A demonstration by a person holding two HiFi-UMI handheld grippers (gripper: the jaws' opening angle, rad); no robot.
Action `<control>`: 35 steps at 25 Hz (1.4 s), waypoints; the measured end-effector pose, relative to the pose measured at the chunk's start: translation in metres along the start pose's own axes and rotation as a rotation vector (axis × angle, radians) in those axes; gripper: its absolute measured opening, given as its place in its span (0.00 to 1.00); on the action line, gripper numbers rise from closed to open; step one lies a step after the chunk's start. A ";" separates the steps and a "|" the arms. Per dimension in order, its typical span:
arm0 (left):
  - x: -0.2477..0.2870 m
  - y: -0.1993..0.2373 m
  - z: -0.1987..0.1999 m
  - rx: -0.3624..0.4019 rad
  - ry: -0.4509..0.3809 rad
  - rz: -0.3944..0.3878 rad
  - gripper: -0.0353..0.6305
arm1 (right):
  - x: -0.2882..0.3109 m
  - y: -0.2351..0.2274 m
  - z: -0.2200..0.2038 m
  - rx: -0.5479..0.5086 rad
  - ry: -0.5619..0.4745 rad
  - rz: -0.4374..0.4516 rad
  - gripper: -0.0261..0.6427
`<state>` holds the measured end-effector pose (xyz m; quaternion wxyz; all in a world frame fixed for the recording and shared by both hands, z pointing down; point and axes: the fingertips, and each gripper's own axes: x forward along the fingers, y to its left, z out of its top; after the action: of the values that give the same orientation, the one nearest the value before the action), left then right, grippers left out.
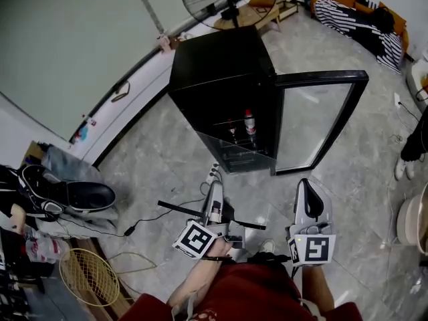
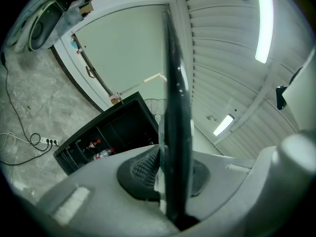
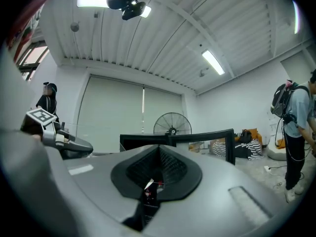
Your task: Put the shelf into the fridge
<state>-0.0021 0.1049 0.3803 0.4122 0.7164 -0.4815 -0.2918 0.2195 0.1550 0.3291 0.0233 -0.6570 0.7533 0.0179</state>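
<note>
Grey tiled floor (image 1: 167, 172), open room. At left tool (image 2: 168, 179): clamped tight on black rim of shelf (image 2: 173, 83), carried out in front, well short of fridge (image 1: 221, 65). At right tool (image 3: 158, 174): closed together; cannot tell whether pinching glass edge. Risks, as judged: glass sagging or slipping if borne by one grip only; clipping open door (image 1: 314, 126) or bottles (image 1: 249, 122) on entry. Underfoot: shoes (image 1: 87, 196), wire basket (image 1: 89, 276), cable (image 1: 157, 215), power strip (image 1: 213, 172) straight in path. Person (image 1: 416, 139) far right.
</note>
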 end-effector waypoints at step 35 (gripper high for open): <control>0.145 0.103 0.046 -0.280 -0.032 0.083 0.07 | 0.213 0.041 -0.008 -0.135 0.096 0.148 0.04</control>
<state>-0.0330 -0.0643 0.4439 0.5122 0.6265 -0.4718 -0.3501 0.1495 -0.0502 0.3248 -0.0588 -0.5999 0.7970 0.0387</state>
